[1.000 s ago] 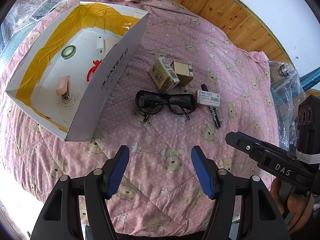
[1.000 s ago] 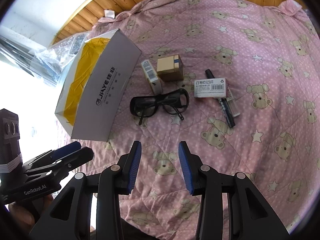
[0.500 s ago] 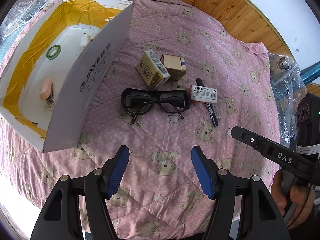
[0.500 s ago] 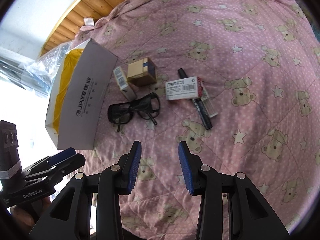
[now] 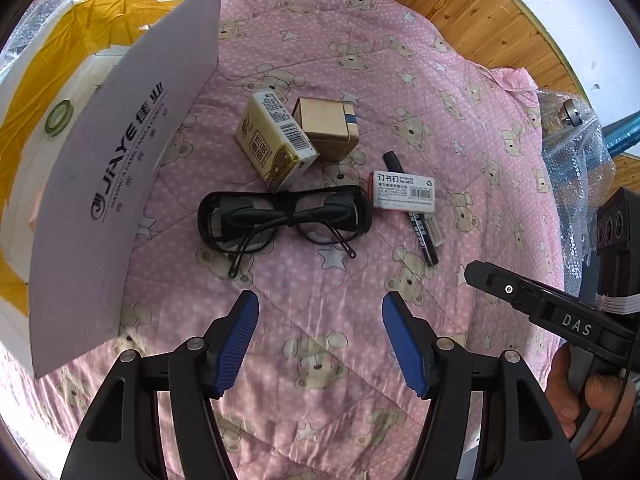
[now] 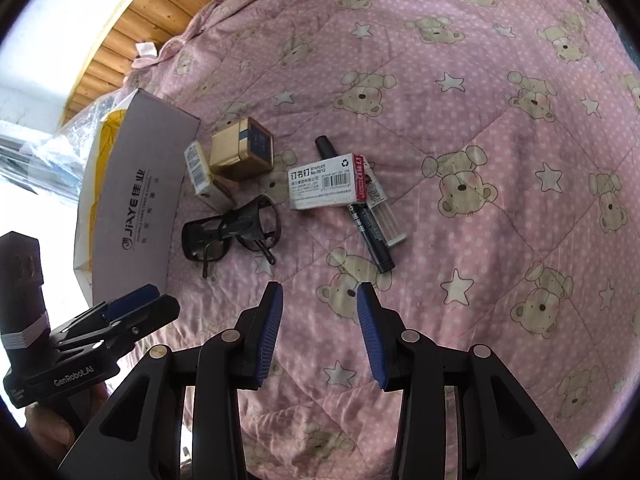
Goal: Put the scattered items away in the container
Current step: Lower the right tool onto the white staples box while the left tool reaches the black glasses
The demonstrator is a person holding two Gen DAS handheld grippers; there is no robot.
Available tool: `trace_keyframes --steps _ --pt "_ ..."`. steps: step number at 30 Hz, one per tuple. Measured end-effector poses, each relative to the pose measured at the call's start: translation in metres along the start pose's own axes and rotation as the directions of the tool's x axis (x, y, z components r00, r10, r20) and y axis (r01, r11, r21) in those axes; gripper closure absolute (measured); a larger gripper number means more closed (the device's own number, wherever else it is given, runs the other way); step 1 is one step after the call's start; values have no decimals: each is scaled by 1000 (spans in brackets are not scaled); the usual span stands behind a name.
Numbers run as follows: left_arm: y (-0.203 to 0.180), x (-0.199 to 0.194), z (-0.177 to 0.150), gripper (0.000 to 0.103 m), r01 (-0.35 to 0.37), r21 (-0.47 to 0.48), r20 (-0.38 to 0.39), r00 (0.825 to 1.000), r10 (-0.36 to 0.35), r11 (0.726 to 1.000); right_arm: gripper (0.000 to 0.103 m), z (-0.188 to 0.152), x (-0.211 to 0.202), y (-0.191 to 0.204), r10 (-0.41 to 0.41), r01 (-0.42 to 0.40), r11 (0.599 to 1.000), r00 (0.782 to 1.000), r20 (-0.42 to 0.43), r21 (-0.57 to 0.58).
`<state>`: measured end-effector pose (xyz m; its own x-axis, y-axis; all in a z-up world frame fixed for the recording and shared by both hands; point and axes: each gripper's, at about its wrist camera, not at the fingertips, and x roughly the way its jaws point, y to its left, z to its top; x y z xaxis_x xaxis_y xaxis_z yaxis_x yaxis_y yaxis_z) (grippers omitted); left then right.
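Black glasses [image 5: 282,216] [image 6: 232,234] lie folded on the pink quilt, just ahead of my open left gripper [image 5: 318,304]. Behind them are a yellow-white carton [image 5: 274,142] [image 6: 200,168] and a gold box [image 5: 328,126] [image 6: 242,150]. A white staples box [image 5: 404,192] [image 6: 326,186] rests on a black marker [image 5: 422,232] [image 6: 372,236] beside a clear tube [image 6: 386,220]. The white cardboard container [image 5: 116,160] [image 6: 140,196] stands at the left, holding a green tape ring [image 5: 60,116]. My right gripper [image 6: 320,298] is open, empty, short of the marker.
The pink bear-print quilt [image 6: 500,160] covers the surface, with wood floor [image 5: 480,4] beyond. Bubble wrap [image 5: 576,140] lies at the right edge in the left wrist view. A hand [image 5: 576,392] holds the other gripper low on the right.
Both cameras moved closer to the items and down. In the left view the container slid left; in the right view the items slid left and grew. Both grippers stay open.
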<state>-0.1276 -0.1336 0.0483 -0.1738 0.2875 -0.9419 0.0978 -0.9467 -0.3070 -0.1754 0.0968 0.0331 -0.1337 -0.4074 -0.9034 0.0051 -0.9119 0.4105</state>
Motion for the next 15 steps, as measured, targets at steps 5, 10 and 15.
trace_keyframes --steps 5,10,15 --pt "1 14 10 38 -3 2 -20 1000 3 1000 62 10 8 -3 1 -1 1000 1000 -16 7" --pt "5 26 21 38 -16 15 -29 999 16 1000 62 22 18 -7 0 0 1000 999 -35 12" --pt "7 40 34 38 -24 41 -43 999 26 999 62 34 29 -12 -3 4 1000 999 -52 18"
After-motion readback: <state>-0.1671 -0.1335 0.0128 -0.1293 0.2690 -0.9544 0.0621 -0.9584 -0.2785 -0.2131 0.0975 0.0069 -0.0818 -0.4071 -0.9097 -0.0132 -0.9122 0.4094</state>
